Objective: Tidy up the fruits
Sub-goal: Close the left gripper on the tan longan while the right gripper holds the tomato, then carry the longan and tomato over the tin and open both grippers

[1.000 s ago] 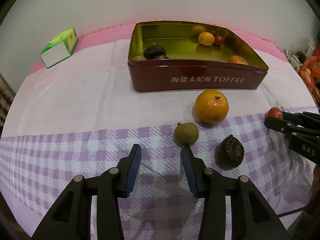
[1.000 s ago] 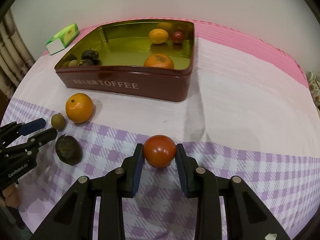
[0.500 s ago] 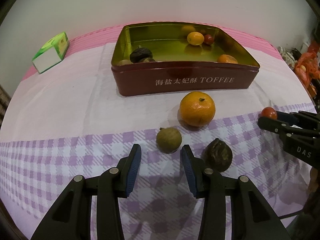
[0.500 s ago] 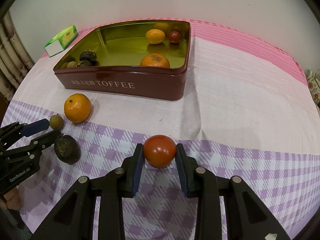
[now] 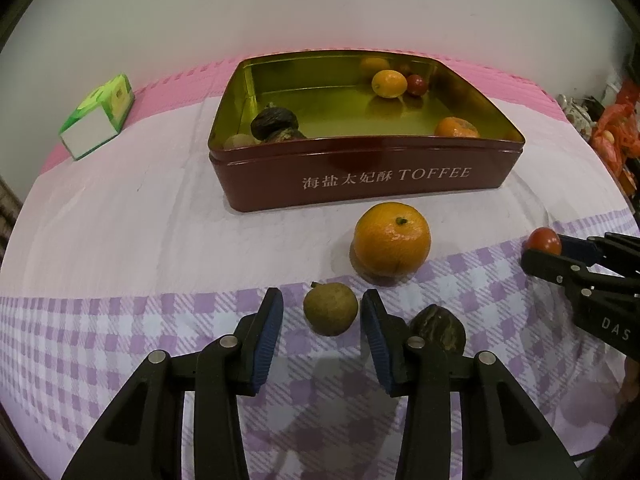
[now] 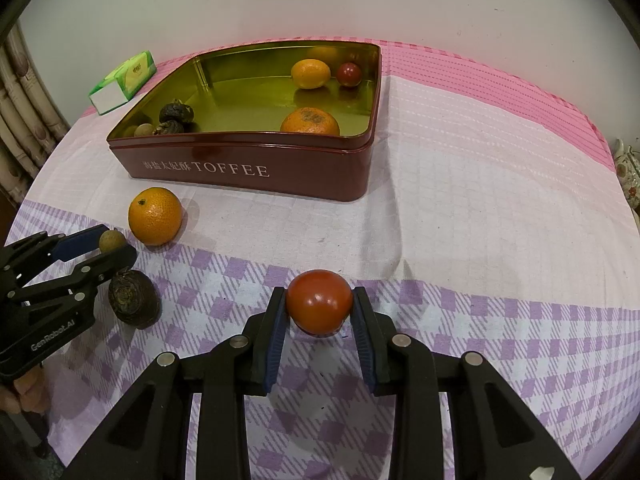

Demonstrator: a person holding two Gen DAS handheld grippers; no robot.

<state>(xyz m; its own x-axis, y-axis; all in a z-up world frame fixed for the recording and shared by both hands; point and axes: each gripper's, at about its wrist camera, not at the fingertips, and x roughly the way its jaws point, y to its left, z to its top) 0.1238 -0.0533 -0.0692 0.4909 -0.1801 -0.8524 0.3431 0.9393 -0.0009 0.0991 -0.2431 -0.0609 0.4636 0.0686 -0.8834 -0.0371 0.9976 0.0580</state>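
So the toffee tin sat toward the back of the desk, with a tissue box off to its left and a handful of fruit inside it. Just in front of the tin was a loose mandarin, and nearer still a small round fruit sat between the left gripper's fingers, with a wrinkled fruit just right of it. Way over right, a tomato was between the right gripper's fingers.
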